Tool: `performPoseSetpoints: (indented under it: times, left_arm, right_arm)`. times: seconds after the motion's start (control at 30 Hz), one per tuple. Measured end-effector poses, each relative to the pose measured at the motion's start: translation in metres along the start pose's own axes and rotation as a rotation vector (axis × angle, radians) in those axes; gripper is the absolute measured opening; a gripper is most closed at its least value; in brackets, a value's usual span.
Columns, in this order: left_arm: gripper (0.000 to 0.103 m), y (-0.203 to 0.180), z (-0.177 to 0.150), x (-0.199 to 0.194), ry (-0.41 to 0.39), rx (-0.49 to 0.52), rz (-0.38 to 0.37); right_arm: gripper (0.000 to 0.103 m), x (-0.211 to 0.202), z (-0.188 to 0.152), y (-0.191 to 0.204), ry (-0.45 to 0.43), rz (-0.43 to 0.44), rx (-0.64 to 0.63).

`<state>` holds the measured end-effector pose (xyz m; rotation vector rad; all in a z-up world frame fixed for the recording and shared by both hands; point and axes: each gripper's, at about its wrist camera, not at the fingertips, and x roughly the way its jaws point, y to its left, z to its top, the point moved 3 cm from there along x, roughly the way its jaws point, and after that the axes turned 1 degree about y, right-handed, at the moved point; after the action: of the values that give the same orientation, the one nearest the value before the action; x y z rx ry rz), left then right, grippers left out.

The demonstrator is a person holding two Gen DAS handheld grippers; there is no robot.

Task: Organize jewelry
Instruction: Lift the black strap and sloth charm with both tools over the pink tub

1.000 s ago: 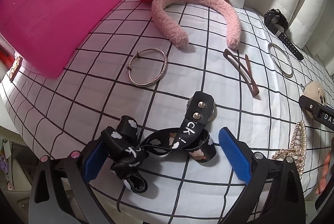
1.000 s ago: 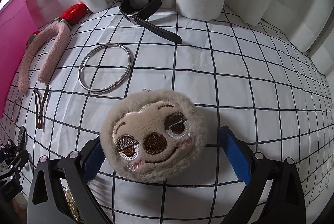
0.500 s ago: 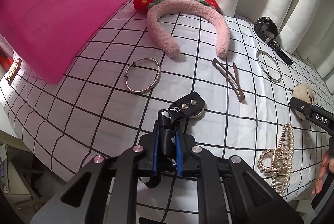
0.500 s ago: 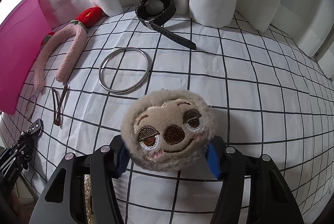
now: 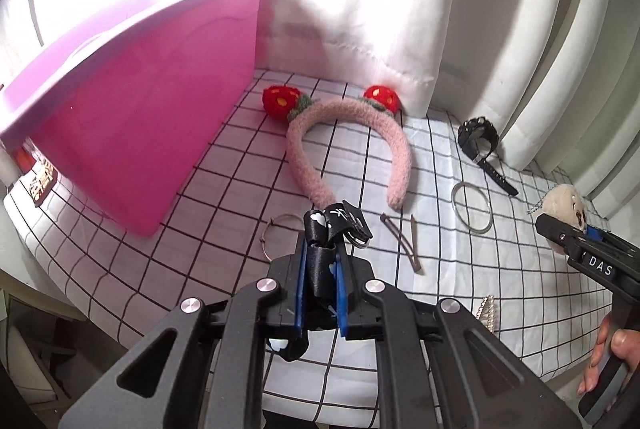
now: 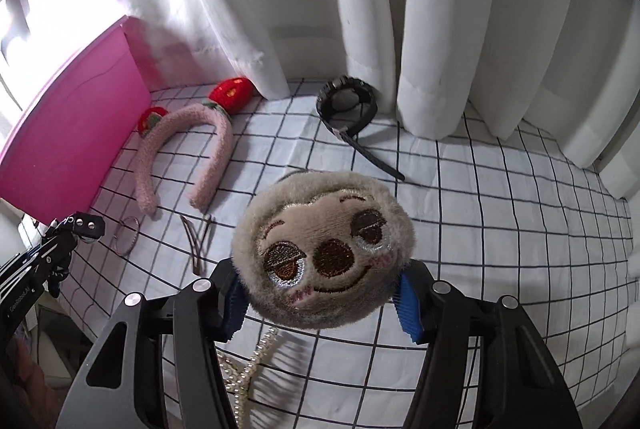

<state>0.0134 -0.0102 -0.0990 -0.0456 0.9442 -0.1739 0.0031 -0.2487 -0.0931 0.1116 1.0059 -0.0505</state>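
Black printed strap (image 5: pixel 320 261): soft, limp, light; bunched and clamped in left gripper (image 5: pixel 320 293), lifted above checked tabletop (image 5: pixel 224 197) near front edge. Plush sloth charm (image 6: pixel 324 253): squashy, light; squeezed across middle by right gripper (image 6: pixel 320 305), raised mid-table.

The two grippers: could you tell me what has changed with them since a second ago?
Both closed and lifted. The left gripper clamped the black strap and raised it; the right gripper squeezed the plush sloth face and raised it off the checked cloth. The pink headband, watch and bangles stayed put.
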Motion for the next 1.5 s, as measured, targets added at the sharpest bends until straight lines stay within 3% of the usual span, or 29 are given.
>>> performPoseSetpoints:
  times: [0.43, 0.63, 0.8, 1.03, 1.33, 1.5]
  left_arm:
    - [0.012, 0.049, 0.097, -0.083, -0.238, -0.054, 0.018]
    - [0.012, 0.1, 0.135, -0.102, -0.301, -0.088, 0.104]
    - [0.012, 0.151, 0.151, -0.094, -0.285, -0.128, 0.196]
    - [0.012, 0.212, 0.151, -0.055, -0.2, -0.208, 0.25]
    - [0.012, 0.249, 0.145, -0.017, -0.094, -0.261, 0.27]
    - [0.021, 0.259, 0.139, -0.005, -0.057, -0.278, 0.278]
  right_arm:
    - [0.058, -0.061, 0.09, 0.114, -0.192, 0.174, -0.167]
    - [0.058, -0.067, 0.131, 0.194, -0.244, 0.28, -0.288]
    - [0.058, -0.056, 0.157, 0.265, -0.227, 0.367, -0.376]
    - [0.058, -0.013, 0.171, 0.344, -0.125, 0.409, -0.477]
    - [0.058, 0.05, 0.175, 0.381, 0.04, 0.371, -0.487]
    - [0.062, 0.068, 0.18, 0.385, 0.068, 0.328, -0.472]
